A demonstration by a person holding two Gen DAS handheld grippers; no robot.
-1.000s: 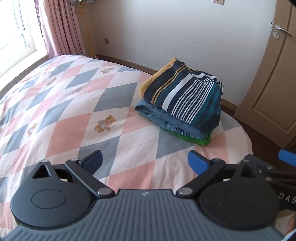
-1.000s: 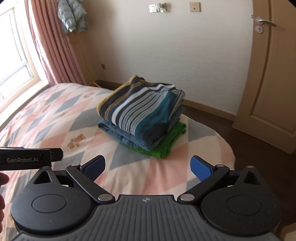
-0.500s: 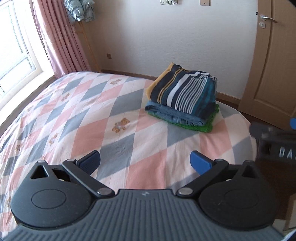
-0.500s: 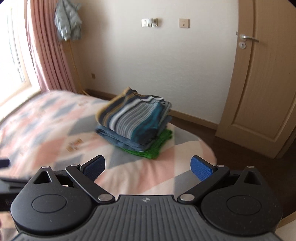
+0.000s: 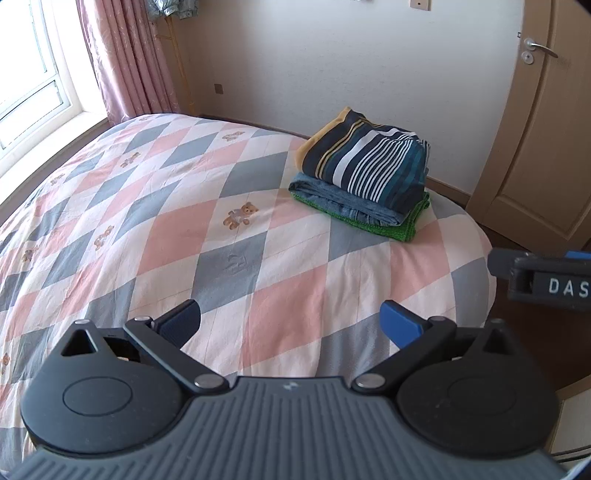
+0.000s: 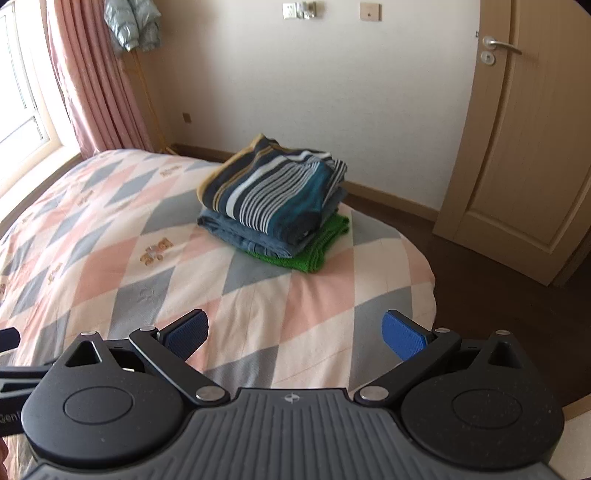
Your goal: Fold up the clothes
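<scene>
A stack of three folded clothes (image 5: 364, 181) (image 6: 273, 206) rests near the far right corner of the bed: a striped navy, teal and white garment (image 5: 373, 162) on top, a blue denim piece (image 5: 343, 201) under it, a green knit (image 5: 410, 225) at the bottom. My left gripper (image 5: 291, 323) hovers open over the quilt, well short of the stack, nothing between its blue pads. In the right wrist view my right gripper (image 6: 295, 334) is likewise open and empty above the bed's near part. The right gripper's body (image 5: 543, 280) shows at the right edge of the left wrist view.
The bed carries a pink, grey and white diamond quilt (image 5: 166, 221) with small bear prints. A wooden door (image 6: 524, 147) stands to the right across dark floor (image 6: 498, 295). Pink curtains (image 6: 92, 81) and a window (image 5: 29, 74) are at the left, and a jacket (image 6: 133, 22) hangs by the wall.
Both grippers have pulled back and risen from the stack, so it looks smaller and farther away. They stayed open throughout. The stack has not moved.
</scene>
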